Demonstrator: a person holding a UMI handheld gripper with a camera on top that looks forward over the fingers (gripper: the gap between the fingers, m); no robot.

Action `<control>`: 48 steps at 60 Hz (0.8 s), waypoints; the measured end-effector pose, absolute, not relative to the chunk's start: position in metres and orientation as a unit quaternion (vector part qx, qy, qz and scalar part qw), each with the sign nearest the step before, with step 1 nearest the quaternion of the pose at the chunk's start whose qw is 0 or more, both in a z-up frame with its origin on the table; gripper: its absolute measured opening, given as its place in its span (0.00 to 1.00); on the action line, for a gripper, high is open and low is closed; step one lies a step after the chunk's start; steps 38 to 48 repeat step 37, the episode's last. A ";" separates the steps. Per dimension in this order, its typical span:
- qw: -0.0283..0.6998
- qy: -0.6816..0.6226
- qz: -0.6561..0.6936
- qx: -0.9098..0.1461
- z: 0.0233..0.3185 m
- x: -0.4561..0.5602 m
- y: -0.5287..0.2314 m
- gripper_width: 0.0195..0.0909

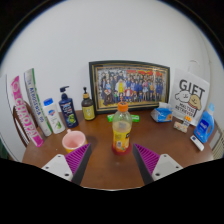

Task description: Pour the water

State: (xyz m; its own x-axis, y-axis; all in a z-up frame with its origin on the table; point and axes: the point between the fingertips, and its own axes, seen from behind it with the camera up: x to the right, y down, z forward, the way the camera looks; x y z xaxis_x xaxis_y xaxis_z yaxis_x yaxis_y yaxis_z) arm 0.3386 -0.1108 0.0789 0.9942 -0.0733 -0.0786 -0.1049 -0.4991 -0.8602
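Jaws: spread wide, holding nothing; purple pads [78, 157] at either side, gripper [113, 160] low over the counter [110, 172]

Bottle [121, 128]: orange drink, green cap, upright on the counter just ahead of the jaws and centred between them, clear of both pads

Pink cup [73, 141]: upright, just beyond the left pad, near the bottle but apart from it; the likely receiver

Behind, along the wall: framed group photograph [129, 84]; dark pump bottle [67, 107]; small brown bottle [88, 105]; white bottle [53, 116]; pink tube [19, 112]; gift sign [189, 100]; blue bottle [204, 126]

Stage, judged: approach, bottle not yet gripped

Risks, judged: the tall, narrow bottle may tip if one pad meets it first; a grip high near the cap could let it swing; the cap looks on, so no liquid would leave; the light cup could be knocked by the left pad
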 end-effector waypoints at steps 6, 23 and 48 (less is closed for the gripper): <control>0.480 0.054 0.000 -0.876 0.104 0.319 -0.174 0.92; 0.471 0.033 -0.034 -0.881 0.152 0.271 -0.320 0.92; 0.462 0.041 -0.045 -0.885 0.155 0.259 -0.369 0.92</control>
